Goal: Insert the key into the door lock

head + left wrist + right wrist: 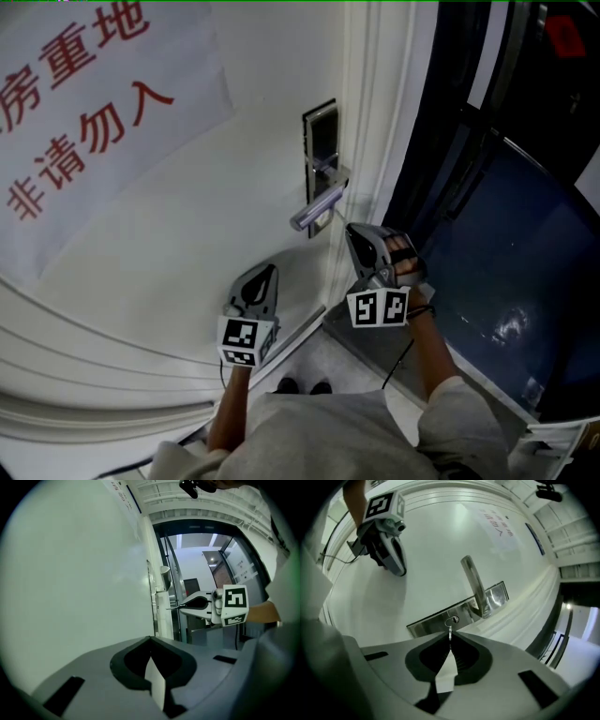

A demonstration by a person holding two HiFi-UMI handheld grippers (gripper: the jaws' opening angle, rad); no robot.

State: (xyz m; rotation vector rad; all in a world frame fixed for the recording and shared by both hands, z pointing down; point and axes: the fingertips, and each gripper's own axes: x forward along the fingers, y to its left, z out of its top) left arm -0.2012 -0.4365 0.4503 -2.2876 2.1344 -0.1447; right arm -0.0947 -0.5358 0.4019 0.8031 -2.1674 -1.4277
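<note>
Key (449,632) up front, pinched in the right gripper (450,641), jaws pressed tight on its bow so only the thin blade sticks out past the tips. Long axis runs straight along the jaws, blade aimed at the door (426,550). Its tip sits right under the keyhole (452,619) in the lock plate (440,620). Touching or a hair short? Cannot tell from here. The handle (474,583) juts off the plate just beside the blade, and the key stays clear of it.

From the left gripper view, the right gripper (199,604) lies level. Its marker cube faces the camera, and the blade (172,607) pokes sideways toward the door edge.

Head view now: right gripper (356,232) reaches in just below the lever, and the right hand (405,261) wraps its body. The forearm runs back toward the person, elbow tucked low.

Left gripper (270,274) hangs lower on the door, well apart from the lock, nose toward the bare panel. Its own view shows the left gripper (150,641) with jaws pressed together, nothing between them. A sign (84,103) with red characters sits up on the door, far from the action.
</note>
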